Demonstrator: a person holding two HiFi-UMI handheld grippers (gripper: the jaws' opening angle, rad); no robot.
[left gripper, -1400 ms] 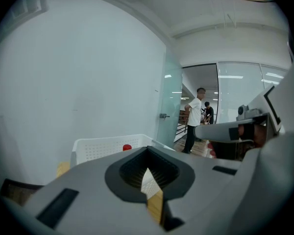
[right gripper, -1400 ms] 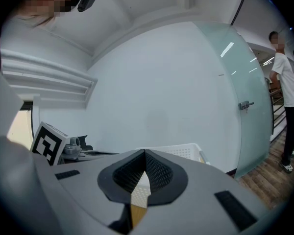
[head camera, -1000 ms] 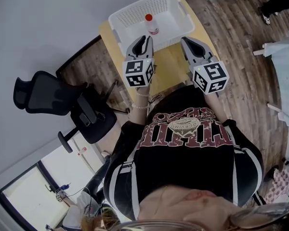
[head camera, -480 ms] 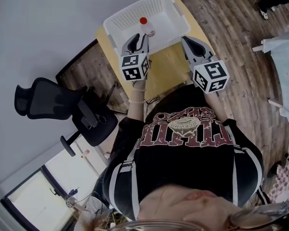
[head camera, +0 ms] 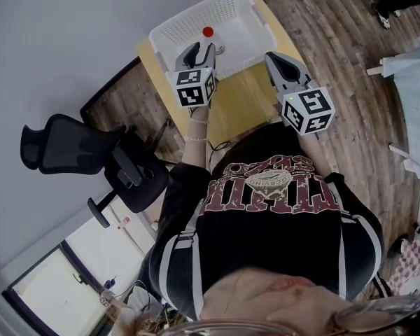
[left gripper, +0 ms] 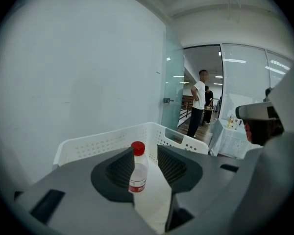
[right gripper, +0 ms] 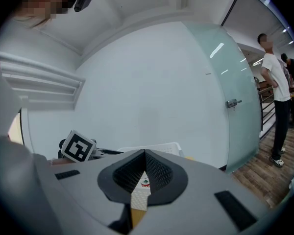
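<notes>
1. The table (head camera: 241,96) shows only in your head view. It has a yellow top, and the basket sits at its far end.
2. The basket (head camera: 231,4) is white and perforated.
   - The head view looks down into it.
   - The left gripper view shows its far wall and a handle cut-out beyond the jaws.
   - The right gripper view catches only a strip of its rim above the jaws.
3. Your left gripper (head camera: 194,50) is stretched forward over the basket's near wall, with its cube facing back at you.
   - Its own view shows what the head view cannot: the jaws stand apart with the bottle upright between them.
   - The bottle sits close by the left jaw, with a gap on the right side. I cannot tell whether either pad touches it.
4. Your right gripper (head camera: 275,59) is held nearer to you, over the table beside the basket's near right corner.
   - Its view is mostly wall, so it is tipped upward.
   - The jaws are together, tips meeting, with nothing clamped.
   - That view alone shows the left gripper's cube (right gripper: 78,149) from the side.
5. The bottle (head camera: 208,33) is clear with a red cap. It stands in the basket's near half.
</notes>
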